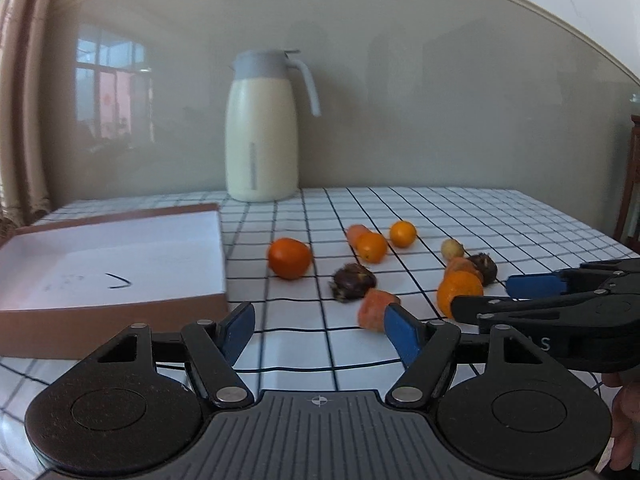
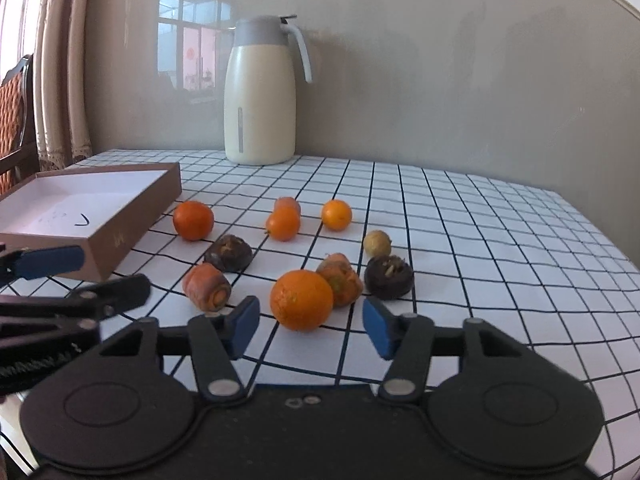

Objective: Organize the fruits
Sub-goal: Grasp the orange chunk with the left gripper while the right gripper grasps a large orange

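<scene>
Hovering low over the checked desk (image 2: pixel 480 240), both sets of tongs released and gripping nothing. Right tongs (image 2: pixel 311 322) lining up on the big orange (image 2: pixel 302 300), pads gaping either side of it and not pressing yet. Left tongs (image 1: pixel 320 320) standing just as slack, with the cut carrot piece (image 1: pixel 374 314) sitting just beyond the right-hand pad rather than between the two.

Judging the step as the first pick. Worth centring the left pair on that carrot piece before squeezing, catching it across the round body so no rolling away. Worth easing the right pair forward until the widest part of the orange is sitting between the pads, closing gently, then lifting clear of the second carrot piece (image 2: pixel 340 280) touching it behind. Staying mindful of the two tools crowding each other, being so near. Probably heading for the empty box (image 2: pixel 120 236) at the left.

Rest of the produce lying loose on the cloth: a tangerine (image 2: pixel 193 220) nearest the box, two kumquats (image 2: pixel 283 223), two dark water chestnuts (image 2: pixel 228 254), one small yellowish fruit (image 2: pixel 377 243), a cream jug (image 2: pixel 260 100) at the back.

Getting the whole orange and the carrot's ringed cut face only from the right wrist view; from the left wrist, the orange half hiding behind the right tongs, though showing more of the box floor and fingers of the person's hand (image 1: pixel 624 420) at the edge.
</scene>
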Action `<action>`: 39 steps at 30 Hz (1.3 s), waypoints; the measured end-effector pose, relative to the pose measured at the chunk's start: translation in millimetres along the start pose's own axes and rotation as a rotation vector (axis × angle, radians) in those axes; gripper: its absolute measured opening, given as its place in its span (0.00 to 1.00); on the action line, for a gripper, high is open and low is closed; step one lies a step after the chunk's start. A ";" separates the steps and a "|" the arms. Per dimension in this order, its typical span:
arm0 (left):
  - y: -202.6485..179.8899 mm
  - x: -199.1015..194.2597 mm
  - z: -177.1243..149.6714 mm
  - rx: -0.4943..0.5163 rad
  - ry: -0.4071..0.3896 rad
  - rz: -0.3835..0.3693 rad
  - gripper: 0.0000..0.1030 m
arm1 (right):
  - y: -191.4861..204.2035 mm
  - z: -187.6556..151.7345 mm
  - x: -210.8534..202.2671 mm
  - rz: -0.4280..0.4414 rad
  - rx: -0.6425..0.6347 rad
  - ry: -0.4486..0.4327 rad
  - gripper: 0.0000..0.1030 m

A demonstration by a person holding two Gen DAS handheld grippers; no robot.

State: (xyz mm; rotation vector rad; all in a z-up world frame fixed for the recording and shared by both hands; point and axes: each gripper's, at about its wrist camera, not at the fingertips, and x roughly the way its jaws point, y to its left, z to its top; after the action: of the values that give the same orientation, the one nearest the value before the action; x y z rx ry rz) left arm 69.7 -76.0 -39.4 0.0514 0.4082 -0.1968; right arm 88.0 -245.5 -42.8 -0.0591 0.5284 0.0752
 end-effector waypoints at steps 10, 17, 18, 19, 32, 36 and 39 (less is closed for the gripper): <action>-0.7 31.1 0.4 -0.045 0.052 -0.061 0.54 | -5.1 0.1 13.2 0.024 0.040 0.015 0.38; -4.1 41.7 2.2 -0.053 0.060 -0.098 0.54 | -17.2 1.7 17.1 0.083 0.102 0.017 0.29; -4.0 43.6 2.5 -0.061 0.065 -0.106 0.54 | -18.7 1.7 17.5 0.087 0.106 0.017 0.29; -4.2 45.0 3.1 -0.066 0.068 -0.113 0.54 | -20.6 1.9 17.9 0.092 0.108 0.018 0.28; -24.3 64.4 2.9 -0.025 0.114 -0.143 0.31 | -28.0 1.4 20.4 0.080 0.094 0.005 0.28; -23.8 64.7 3.2 -0.038 0.112 -0.142 0.31 | -29.4 1.6 20.2 0.083 0.098 0.003 0.26; -24.1 63.2 2.8 -0.033 0.109 -0.142 0.31 | -28.4 2.0 17.7 0.083 0.090 -0.010 0.25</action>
State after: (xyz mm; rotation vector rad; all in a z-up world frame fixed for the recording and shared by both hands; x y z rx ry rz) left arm 122.8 -111.2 -62.3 0.0001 0.5243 -0.3281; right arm 106.7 -272.7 -49.0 0.0512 0.5240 0.1325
